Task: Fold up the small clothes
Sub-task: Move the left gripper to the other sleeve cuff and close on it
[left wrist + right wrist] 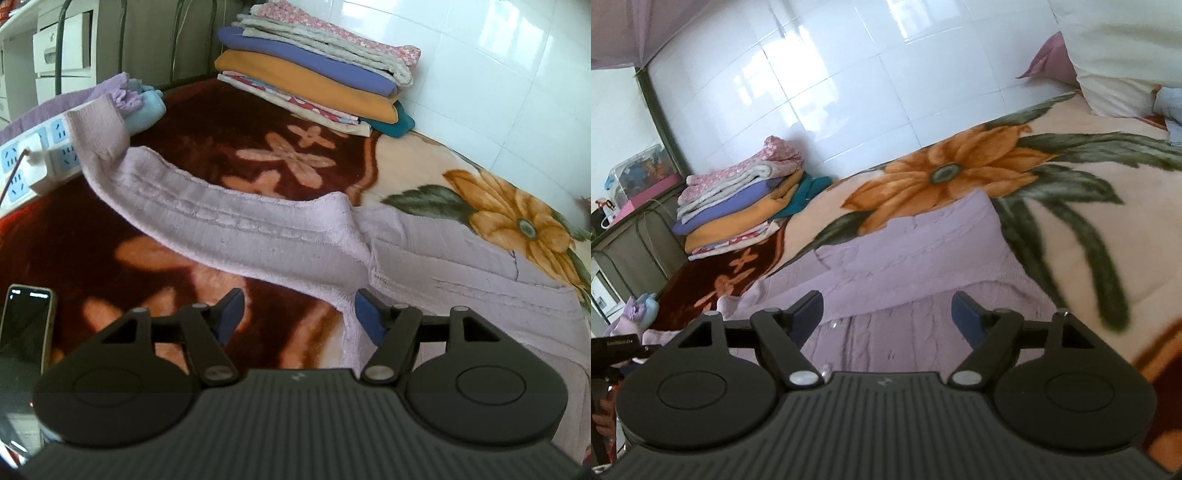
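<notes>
A lilac knitted garment (pixel 258 229) lies on the flowered blanket (pixel 236 122), one sleeve stretched toward the upper left, its cuff over a power strip. In the left wrist view my left gripper (pixel 295 314) stands open just short of the sleeve's lower edge; nothing is between its blue pads. In the right wrist view the same garment (pixel 916 258) lies partly folded. My right gripper (pixel 888 317) hangs open above the garment's near part, its pads apart and empty.
A stack of folded clothes (pixel 317 70) sits at the far edge by the tiled wall (pixel 849 74). A white power strip (pixel 33 162) and a phone (pixel 26 332) lie at the left. A lilac and blue bundle (pixel 140 103) lies behind the cuff. A pillow (pixel 1119 55) sits far right.
</notes>
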Demonstrator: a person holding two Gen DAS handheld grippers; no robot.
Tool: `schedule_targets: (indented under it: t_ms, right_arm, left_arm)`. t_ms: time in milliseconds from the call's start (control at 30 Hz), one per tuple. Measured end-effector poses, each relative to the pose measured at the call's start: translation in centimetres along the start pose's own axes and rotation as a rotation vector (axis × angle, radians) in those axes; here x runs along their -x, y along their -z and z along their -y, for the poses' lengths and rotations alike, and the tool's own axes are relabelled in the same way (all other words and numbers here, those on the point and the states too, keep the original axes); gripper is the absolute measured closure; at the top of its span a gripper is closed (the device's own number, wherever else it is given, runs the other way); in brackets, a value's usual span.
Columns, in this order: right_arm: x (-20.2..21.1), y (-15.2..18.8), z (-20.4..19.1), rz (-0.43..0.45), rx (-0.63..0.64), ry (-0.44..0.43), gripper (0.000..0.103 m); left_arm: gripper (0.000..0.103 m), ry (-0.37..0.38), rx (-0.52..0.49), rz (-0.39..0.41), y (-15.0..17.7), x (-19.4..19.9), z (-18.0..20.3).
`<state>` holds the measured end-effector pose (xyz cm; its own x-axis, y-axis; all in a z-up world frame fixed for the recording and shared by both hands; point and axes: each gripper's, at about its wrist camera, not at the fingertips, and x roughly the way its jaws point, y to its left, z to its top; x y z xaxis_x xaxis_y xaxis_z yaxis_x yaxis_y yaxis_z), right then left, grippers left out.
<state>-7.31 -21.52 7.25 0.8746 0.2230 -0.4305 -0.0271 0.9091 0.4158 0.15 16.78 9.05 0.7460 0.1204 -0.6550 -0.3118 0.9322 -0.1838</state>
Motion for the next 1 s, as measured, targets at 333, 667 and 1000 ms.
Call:
schedule_targets:
  t_ms: [333,667,1000]
  right_arm:
    - [3.0,3.1,-2.5,-0.056,0.046,0.092,0.02]
    - [5.1,4.6,-5.4,-0.042,0.115,0.184,0.019]
    - [0.9,3.4,-6.3,-0.093,0.119,0.162,0.018]
  left_arm:
    - [0.027,-0.056,-0.005,0.001,-2.3,-2.6,-3.9]
    - [0.027,-0.059,0.2,-0.036,-2.9,-8.5,-8.6]
    - [0.023,-0.049,0.255,0.056,-3.8,-10.0,-8.9]
